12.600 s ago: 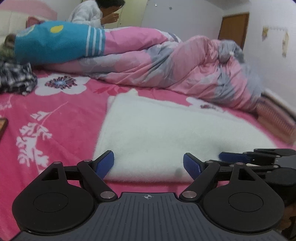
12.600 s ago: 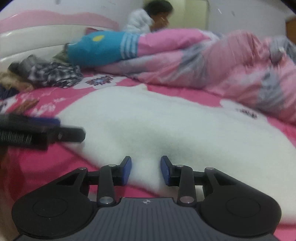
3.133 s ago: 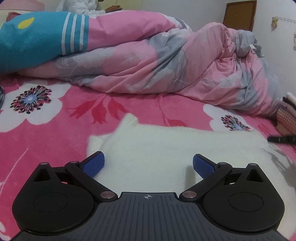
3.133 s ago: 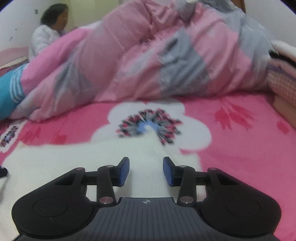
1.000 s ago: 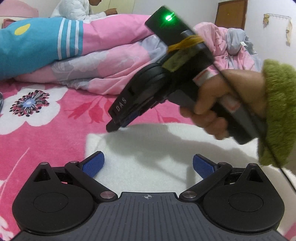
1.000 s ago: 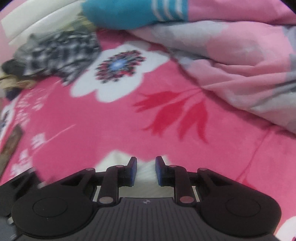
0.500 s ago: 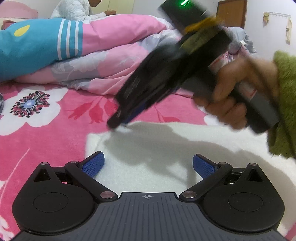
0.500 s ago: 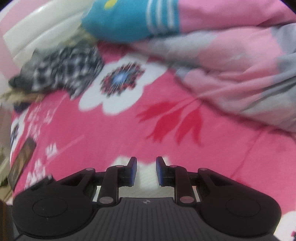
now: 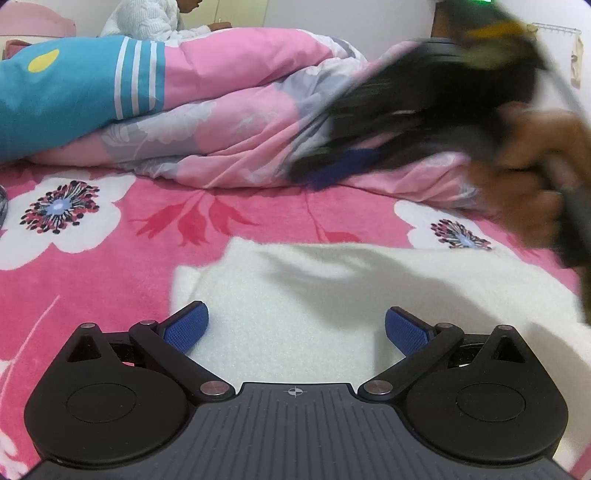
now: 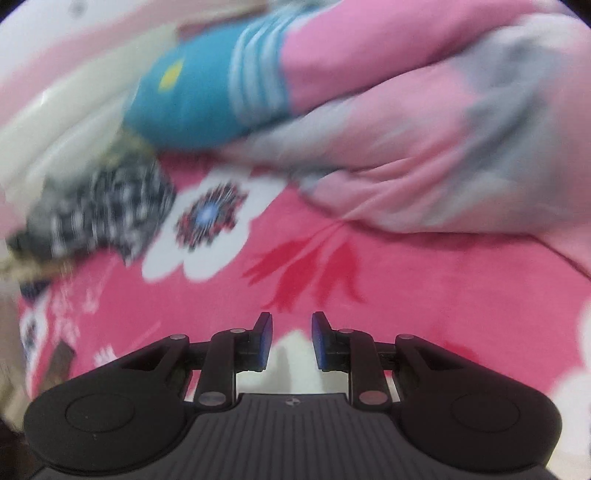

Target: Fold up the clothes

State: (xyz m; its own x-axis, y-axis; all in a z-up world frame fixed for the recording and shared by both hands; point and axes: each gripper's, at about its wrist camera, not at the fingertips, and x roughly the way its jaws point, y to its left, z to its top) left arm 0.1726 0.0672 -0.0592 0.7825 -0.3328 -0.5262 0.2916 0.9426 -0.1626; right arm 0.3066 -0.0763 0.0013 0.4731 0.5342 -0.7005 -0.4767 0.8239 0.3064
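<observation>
Fingers of the left gripper are spread wide, holding nothing, resting low over a white fleece garment that lies flat on a pink flowered bedspread. The right gripper has its blue pads a narrow gap apart with nothing between them; a corner of the same white garment shows just below its tips. In the left view the right gripper appears as a dark blur above the garment, gripped by a hand. A pink and grey quilt is heaped behind, a checked cloth lies off to the left, and a person in white sits beyond.
</observation>
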